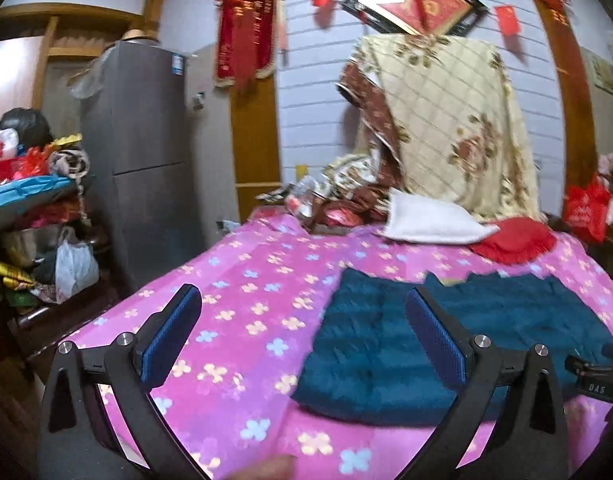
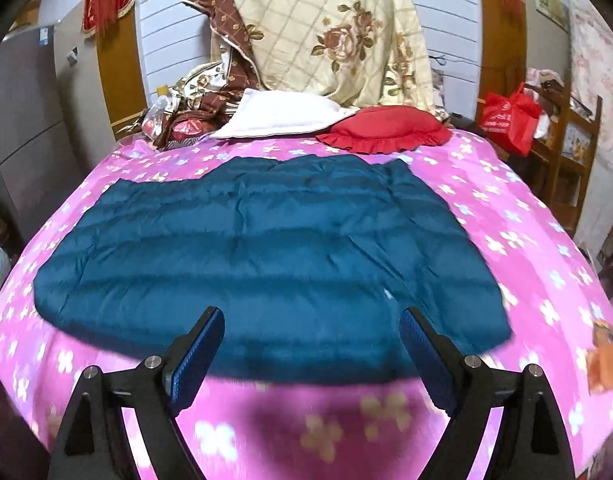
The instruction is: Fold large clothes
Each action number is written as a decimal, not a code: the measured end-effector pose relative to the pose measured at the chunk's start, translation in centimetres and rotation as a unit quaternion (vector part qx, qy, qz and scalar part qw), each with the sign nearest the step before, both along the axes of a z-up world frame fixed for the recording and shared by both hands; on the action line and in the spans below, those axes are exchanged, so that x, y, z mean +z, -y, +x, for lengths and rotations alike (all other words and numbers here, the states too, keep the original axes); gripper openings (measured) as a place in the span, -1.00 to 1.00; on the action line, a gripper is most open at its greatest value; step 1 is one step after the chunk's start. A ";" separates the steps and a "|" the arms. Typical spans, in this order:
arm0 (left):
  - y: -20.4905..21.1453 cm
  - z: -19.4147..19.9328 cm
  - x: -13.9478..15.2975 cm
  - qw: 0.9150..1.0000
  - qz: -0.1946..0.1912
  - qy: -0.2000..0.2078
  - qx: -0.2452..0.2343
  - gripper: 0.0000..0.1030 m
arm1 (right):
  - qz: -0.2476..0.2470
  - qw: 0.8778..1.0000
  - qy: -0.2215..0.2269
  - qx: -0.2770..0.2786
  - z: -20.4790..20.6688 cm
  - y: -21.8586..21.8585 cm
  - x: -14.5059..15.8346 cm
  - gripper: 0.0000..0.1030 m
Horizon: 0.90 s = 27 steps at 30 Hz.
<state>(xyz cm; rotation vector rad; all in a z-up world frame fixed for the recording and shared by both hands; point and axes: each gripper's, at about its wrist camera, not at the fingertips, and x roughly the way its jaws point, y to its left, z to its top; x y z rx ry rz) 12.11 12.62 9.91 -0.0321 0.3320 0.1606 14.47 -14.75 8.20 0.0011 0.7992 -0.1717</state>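
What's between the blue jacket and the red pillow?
Only bare pink flowered bedsheet lies between the blue jacket and the red pillow, seen in the right wrist view.

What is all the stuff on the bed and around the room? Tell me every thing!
Puffy jacket: 1, dark teal, spread flat in the middle of the bed.
Bedsheet: 1, pink with pale flowers, covering the bed.
Pillow: 1, white, at the far end of the bed.
Frilly cushion: 1, red, right of the pillow.
Quilt: 1, cream with brown roses, draped upright behind the pillow.
Fridge: 1, grey, left of the bed.
Hanging decorations: several, red and gold, on the wall.
Bag: 1, red, on a wooden shelf at the right.
Clutter pile: many colours, far left.
Left tongs: 1, black with blue pads, open, holding nothing.
Right tongs: 1, black with blue pads, open, over the jacket's near edge.
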 end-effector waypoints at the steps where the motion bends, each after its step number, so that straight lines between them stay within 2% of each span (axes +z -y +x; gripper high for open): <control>1: 0.4 -0.4 0.0 1.000 0.002 -0.007 -0.003 0.99 | 0.005 1.000 0.001 -0.005 -0.9 0.2 0.2 0.70; 6: 1.9 -2.6 -0.1 0.999 -0.008 -0.029 -0.028 0.99 | 0.024 1.000 -0.001 -0.021 -4.3 0.5 1.0 0.70; 13: 3.6 -5.6 -0.3 0.997 -0.018 -0.049 -0.056 0.99 | -0.006 1.000 -0.001 -0.022 -8.6 -0.7 1.6 0.70; 16: 3.7 -6.3 -0.7 0.994 -0.033 -0.072 -0.068 0.99 | -0.015 1.000 0.003 -0.020 -10.2 -1.2 1.8 0.70; 22: 4.2 -7.2 -1.7 0.992 -0.030 -0.102 -0.069 0.99 | -0.029 1.000 0.001 -0.011 -11.7 -2.0 1.7 0.70; 27: 4.7 -7.5 -2.4 0.988 -0.036 -0.124 -0.088 0.99 | -0.034 0.999 -0.006 -0.006 -12.3 -2.7 1.1 0.70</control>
